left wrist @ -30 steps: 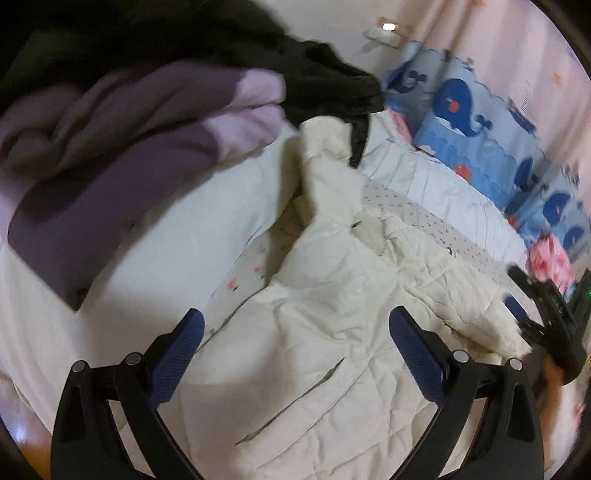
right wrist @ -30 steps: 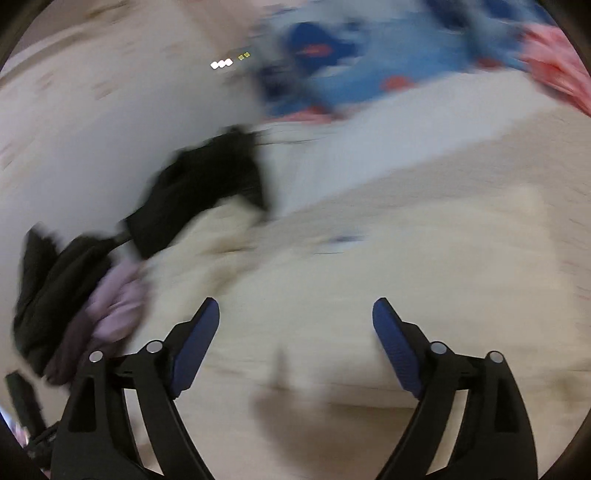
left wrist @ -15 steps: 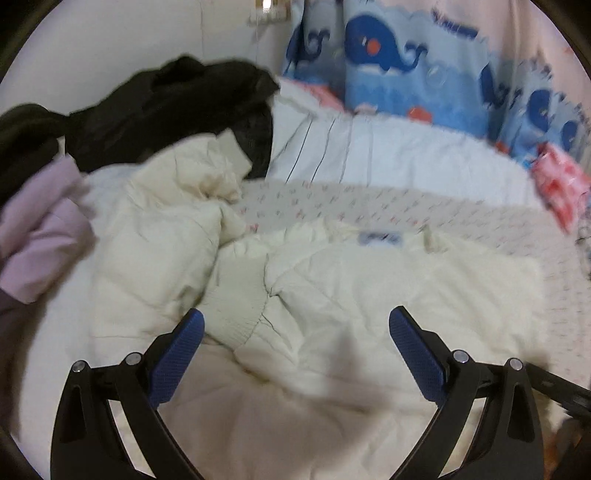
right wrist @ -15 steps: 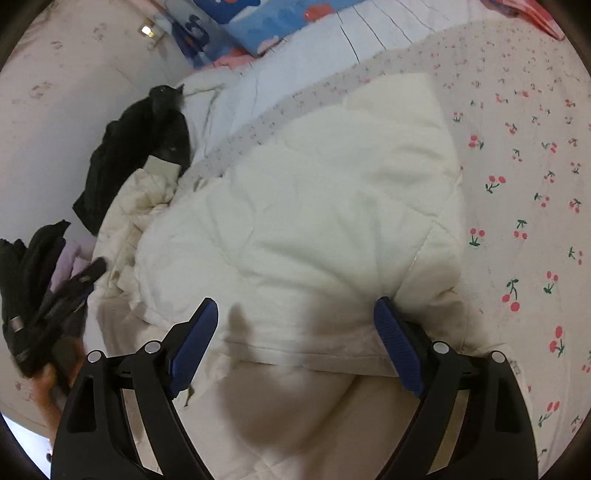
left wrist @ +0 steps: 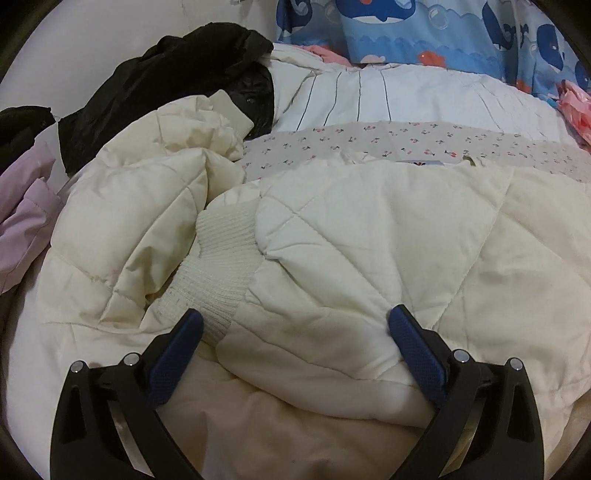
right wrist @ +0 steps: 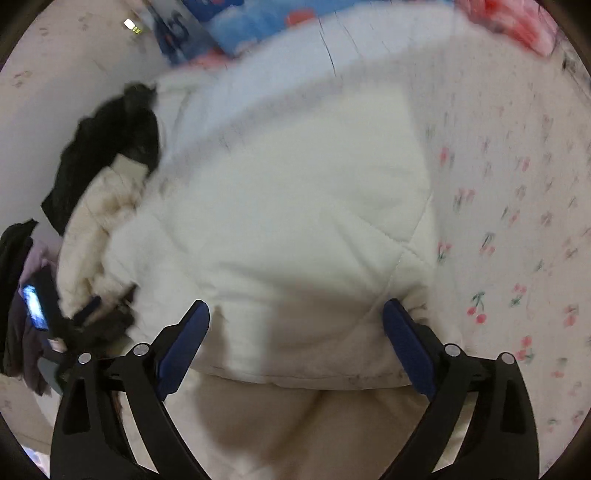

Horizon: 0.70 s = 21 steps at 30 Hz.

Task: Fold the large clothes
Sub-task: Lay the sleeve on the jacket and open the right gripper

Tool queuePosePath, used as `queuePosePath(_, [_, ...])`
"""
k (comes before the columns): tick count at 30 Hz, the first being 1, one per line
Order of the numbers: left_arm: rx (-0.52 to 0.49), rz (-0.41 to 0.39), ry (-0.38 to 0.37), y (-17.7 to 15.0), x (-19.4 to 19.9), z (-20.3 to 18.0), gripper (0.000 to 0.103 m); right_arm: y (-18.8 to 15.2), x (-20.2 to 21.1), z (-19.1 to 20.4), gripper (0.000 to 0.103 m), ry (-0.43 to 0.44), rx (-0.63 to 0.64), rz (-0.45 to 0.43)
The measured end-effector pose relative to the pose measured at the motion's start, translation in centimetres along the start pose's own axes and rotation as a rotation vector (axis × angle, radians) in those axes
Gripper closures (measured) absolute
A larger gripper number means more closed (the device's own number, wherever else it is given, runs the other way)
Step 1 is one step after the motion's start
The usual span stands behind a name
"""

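A cream quilted jacket [left wrist: 369, 236] lies partly folded on the bed, one ribbed cuff [left wrist: 221, 258] folded across its body and a second sleeve [left wrist: 147, 192] bunched at the left. My left gripper [left wrist: 295, 328] is open, low over the folded edge near the cuff. My right gripper [right wrist: 295, 321] is open, low over the jacket's [right wrist: 295, 206] right side; that view is blurred. The left gripper [right wrist: 85, 317] also shows at the right wrist view's left edge.
A black garment [left wrist: 177, 77] and a lilac one [left wrist: 26, 206] are piled at the left by the wall. A white striped duvet [left wrist: 406, 99] and blue whale-print bedding [left wrist: 424, 29] lie behind. The cherry-print sheet [right wrist: 517, 221] extends to the right.
My left gripper has swung right from the garment pile and come down close over the folded jacket. My right gripper has moved in lower over the jacket's right edge.
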State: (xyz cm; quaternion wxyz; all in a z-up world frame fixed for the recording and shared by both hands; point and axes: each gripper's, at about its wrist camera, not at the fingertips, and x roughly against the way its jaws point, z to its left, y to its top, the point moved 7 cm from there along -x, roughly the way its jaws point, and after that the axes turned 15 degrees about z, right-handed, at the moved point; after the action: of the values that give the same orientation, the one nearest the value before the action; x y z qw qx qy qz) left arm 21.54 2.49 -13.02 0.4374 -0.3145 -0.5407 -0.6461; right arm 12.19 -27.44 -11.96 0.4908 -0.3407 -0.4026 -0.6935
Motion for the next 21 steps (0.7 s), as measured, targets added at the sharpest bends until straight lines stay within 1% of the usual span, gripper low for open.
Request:
queuePosePath(2, [-0.002, -0.006, -0.001, -0.1, 0.2, -0.2, 0.007, 0.0, 0.5, 0.4, 0.012, -0.02, -0.001, -0.009])
queuePosePath(3, [0.0, -0.008, -0.005, -0.1, 0.1, -0.1, 0.007, 0.1, 1.3, 0.8, 0.012, -0.019, -0.002, -0.034])
queuePosePath(5, [0.001, -0.011, -0.009, -0.1, 0.1, 0.0, 0.007, 0.2, 2.9, 1.6, 0.012, -0.004, 0.022, -0.113])
queuePosePath(6, [0.001, -0.013, -0.009, -0.1, 0.1, -0.1, 0.007, 0.2, 3.9, 2.2, 0.012, -0.026, 0.053, -0.159])
queuePosePath(7, [0.0, -0.014, -0.01, -0.1, 0.1, -0.1, 0.007, 0.2, 4.2, 2.5, 0.012, -0.056, 0.079, -0.176])
queuePosePath(8, [0.0, -0.015, -0.011, -0.1, 0.1, -0.1, 0.007, 0.2, 4.1, 2.5, 0.012, -0.083, 0.099, -0.17])
queuePosePath(9, [0.0, -0.017, -0.013, -0.1, 0.2, 0.0, 0.007, 0.1, 3.1, 2.2, 0.011, -0.122, 0.109, -0.127])
queuePosePath(10, [0.001, -0.017, -0.013, -0.2, 0.2, 0.0, 0.007, 0.0, 1.4, 1.6, 0.008, -0.151, 0.102, -0.053])
queuePosePath(11, [0.0, -0.018, -0.014, -0.2, 0.2, 0.0, 0.007, -0.3, -0.4, 1.4, 0.008, -0.153, 0.096, 0.008])
queuePosePath(12, [-0.001, -0.02, -0.015, -0.1, 0.2, 0.0, 0.007, -0.5, -1.2, 0.8, 0.008, -0.155, 0.109, 0.008])
queuePosePath(13, [-0.003, -0.023, -0.016, -0.2, 0.2, -0.1, 0.007, -0.5, -1.1, 0.8, 0.008, -0.165, 0.119, -0.005])
queuePosePath(15, [-0.003, -0.023, -0.017, -0.2, 0.2, 0.0, 0.007, -0.2, -0.6, 1.3, 0.008, -0.189, 0.113, 0.001])
queuePosePath(16, [-0.002, -0.023, -0.019, -0.2, 0.2, 0.0, 0.007, 0.0, 0.0, 1.6, 0.008, -0.175, 0.106, -0.021])
queuePosePath(17, [-0.002, -0.023, -0.022, -0.1, 0.2, 0.0, 0.007, 0.2, 1.1, 1.9, 0.008, -0.135, 0.107, -0.076])
queuePosePath(18, [-0.003, -0.022, -0.024, -0.1, 0.2, 0.1, 0.007, 0.3, 1.9, 2.3, 0.008, -0.12, 0.117, -0.12])
queuePosePath(19, [-0.004, -0.022, -0.027, -0.1, 0.2, 0.1, 0.007, 0.2, 2.3, 2.7, 0.008, -0.149, 0.139, -0.143])
queuePosePath(20, [-0.004, -0.022, -0.03, -0.1, 0.2, 0.1, 0.007, 0.2, 2.0, 2.7, 0.007, -0.176, 0.158, -0.131])
queuePosePath(21, [-0.004, -0.021, -0.034, -0.1, 0.3, 0.1, 0.007, 0.0, 0.4, 2.4, 0.007, -0.213, 0.173, -0.057])
